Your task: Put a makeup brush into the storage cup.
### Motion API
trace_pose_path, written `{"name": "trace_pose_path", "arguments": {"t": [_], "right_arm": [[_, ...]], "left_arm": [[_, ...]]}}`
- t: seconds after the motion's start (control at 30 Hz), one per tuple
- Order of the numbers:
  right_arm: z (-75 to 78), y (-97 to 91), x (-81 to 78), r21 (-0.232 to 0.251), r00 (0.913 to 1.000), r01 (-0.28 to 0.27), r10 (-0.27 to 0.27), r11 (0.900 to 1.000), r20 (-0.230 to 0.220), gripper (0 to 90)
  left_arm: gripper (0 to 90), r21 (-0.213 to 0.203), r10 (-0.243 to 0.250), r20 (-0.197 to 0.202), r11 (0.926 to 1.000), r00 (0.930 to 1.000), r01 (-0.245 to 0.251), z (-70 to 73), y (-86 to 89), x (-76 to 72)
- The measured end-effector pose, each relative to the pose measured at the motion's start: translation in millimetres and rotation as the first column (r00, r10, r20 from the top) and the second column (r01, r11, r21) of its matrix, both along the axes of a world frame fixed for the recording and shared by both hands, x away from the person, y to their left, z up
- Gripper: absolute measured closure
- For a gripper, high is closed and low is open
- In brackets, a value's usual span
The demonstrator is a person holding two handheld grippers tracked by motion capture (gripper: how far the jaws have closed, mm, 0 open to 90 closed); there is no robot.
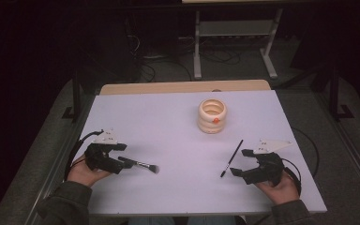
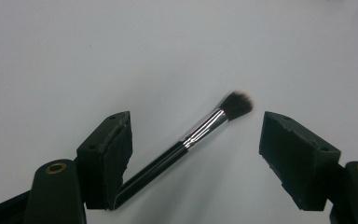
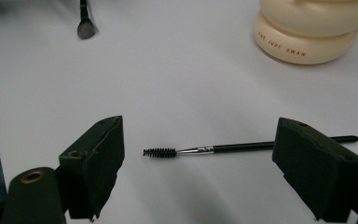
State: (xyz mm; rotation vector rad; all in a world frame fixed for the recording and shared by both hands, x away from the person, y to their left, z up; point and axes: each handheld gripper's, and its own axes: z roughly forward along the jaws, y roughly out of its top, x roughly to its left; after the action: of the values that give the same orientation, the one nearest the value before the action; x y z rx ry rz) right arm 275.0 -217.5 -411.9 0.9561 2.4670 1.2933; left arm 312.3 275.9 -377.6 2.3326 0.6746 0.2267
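White bench [image 1: 168, 122], matte, bare wood strip along far edge; room behind is dark, grey floor w/ cables and a white-legged desk frame [image 1: 234, 42] further back. Cream ribbed holder [image 1: 212, 115] stands upright right of centre toward the far side, open top, small orange mark on its front; right gripper view shows lettering on its base ring. Left gripper [image 1: 122, 157] sits low at near-left of bench, jaws spread wide; black-handled makeup brush [image 1: 140, 163] lies flat on the surface w/ bristles pointing right, handle end running under/next to one jaw in left gripper view [image 2: 193, 135], can't tell if touching. Right gripper [image 1: 240, 162] at near-right, jaws also spread, not pinching anything. Thin spoolie brush [image 1: 231, 158] lies flat on bench btwn the right gripper's jaws in right gripper view [image 3: 214, 149], bristle tip clear of one jaw, handle passing behind the other. Both brushes well apart from holder.
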Motion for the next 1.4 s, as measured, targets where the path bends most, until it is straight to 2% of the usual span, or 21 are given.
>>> {"name": "trace_pose_path", "arguments": {"t": [0.07,0.17,0.23,0.33,0.4,0.43,0.47,0.57,0.67,0.7,0.73,0.77,0.87,0.9,1.07,1.1,1.13,1.17,1.2,1.23,1.4], "right_arm": [[-0.9,-1.5,1.5,0.003,1.0,-0.006,0.006,1.0,0.0,15.7],[-3.0,-2.3,3.9,0.006,0.9998,-0.004,0.004,1.0,-0.022,15.6],[-3.3,-2.3,4.3,0.004,0.9997,-0.003,0.004,1.0,-0.023,15.7],[-2.3,-2.7,3.4,0.003,0.9998,-0.007,0.007,1.0,-0.018,15.8],[-2.3,-4.5,3.6,0.007,0.9999,-0.006,0.006,1.0,-0.012,15.8],[-3.2,-7.1,4.4,0.016,0.9997,0.0,0.0,0.9999,-0.025,15.8],[-3.2,-7.1,4.4,0.016,0.9997,0.0,0.0,0.9999,-0.025,15.8],[-4.4,-8.6,3.8,0.018,0.9996,-0.002,0.003,0.9998,-0.029,15.8],[-3.6,-8.4,2.5,0.018,0.9997,-0.005,0.005,0.9998,-0.023,15.9],[-3.1,-9.4,2.1,0.019,0.9998,-0.008,0.009,0.9998,-0.017,16.0],[-3.1,-9.4,2.1,0.019,0.9998,-0.008,0.009,0.9998,-0.017,16.0],[-3.9,-10.5,3.2,0.025,0.9997,-0.005,0.006,0.9997,-0.024,16.0],[-4.0,-10.9,3.1,0.031,0.9994,0.002,-0.001,0.9995,-0.034,16.0],[-3.7,-10.7,2.5,0.03,0.9997,-0.002,0.003,0.9996,-0.025,16.0],[-2.6,-10.7,1.2,0.031,0.9997,-0.006,0.006,0.9995,-0.022,17.2],[-2.9,-10.5,1.7,0.04,0.9994,0.001,0.001,0.9992,-0.034,17.1],[-2.9,-10.5,1.7,0.04,0.9994,0.001,0.001,0.9992,-0.034,17.1],[-3.5,-9.7,2.8,0.045,0.9992,0.002,0.0,0.999,-0.039,17.0],[-3.6,-8.8,2.8,0.043,0.9992,-0.003,0.004,0.9991,-0.04,17.0],[-3.6,-7.5,2.6,0.042,0.9992,-0.007,0.009,0.9991,-0.039,17.1],[-3.4,-5.4,1.1,0.033,0.9994,-0.019,0.02,0.9993,-0.028,17.6]], "left_arm": [[27.1,0.005,-0.008,-0.009,1.0,0.9999,0.008,-1.3,-0.2,6.0],[31.1,0.055,-0.025,-0.047,0.9981,0.9986,0.028,-8.0,-4.1,16.6],[31.9,0.076,-0.039,-0.043,0.9963,0.9983,0.042,-10.1,-5.5,19.4],[36.6,0.098,-0.054,-0.065,0.9934,0.9965,0.06,-15.4,-9.4,23.8],[37.7,0.126,-0.072,-0.08,0.9886,0.9942,0.082,-19.7,-12.3,26.4],[39.4,0.157,-0.084,-0.09,0.9828,0.9925,0.097,-24.8,-15.4,28.4],[40.1,0.157,-0.084,-0.09,0.9828,0.9925,0.097,-24.8,-15.4,28.4],[43.5,0.166,-0.089,-0.138,0.9798,0.9865,0.112,-32.7,-17.6,32.5],[46.5,0.175,-0.09,-0.148,0.9779,0.9849,0.115,-34.6,-17.6,33.8],[47.7,0.185,-0.104,-0.162,0.9736,0.9812,0.134,-37.1,-18.6,34.5],[49.0,0.185,-0.104,-0.162,0.9736,0.9812,0.134,-37.1,-18.6,34.5],[49.9,0.206,-0.113,-0.177,0.9672,0.9777,0.149,-40.1,-20.7,34.6],[53.9,0.223,-0.12,-0.18,0.9616,0.9762,0.16,-41.7,-22.0,35.3],[55.9,0.242,-0.139,-0.176,0.9534,0.9745,0.18,-42.4,-23.6,35.6],[64.3,0.277,-0.171,-0.154,0.9379,0.9731,0.209,-43.1,-30.3,31.3],[70.3,0.298,-0.196,-0.156,0.9252,0.9682,0.235,-41.9,-32.8,30.4],[70.3,0.326,-0.221,-0.159,0.9082,0.9622,0.263,-40.4,-36.6,28.6],[78.6,0.382,-0.255,-0.149,0.8764,0.9554,0.293,-39.0,-44.6,24.9],[78.8,0.382,-0.255,-0.149,0.8764,0.9554,0.293,-39.0,-44.6,24.9],[79.0,0.408,-0.243,-0.168,0.865,0.9552,0.292,-37.8,-49.2,26.0],[79.4,0.427,-0.215,-0.197,0.8594,0.9564,0.281,-36.6,-53.9,27.7]]}}
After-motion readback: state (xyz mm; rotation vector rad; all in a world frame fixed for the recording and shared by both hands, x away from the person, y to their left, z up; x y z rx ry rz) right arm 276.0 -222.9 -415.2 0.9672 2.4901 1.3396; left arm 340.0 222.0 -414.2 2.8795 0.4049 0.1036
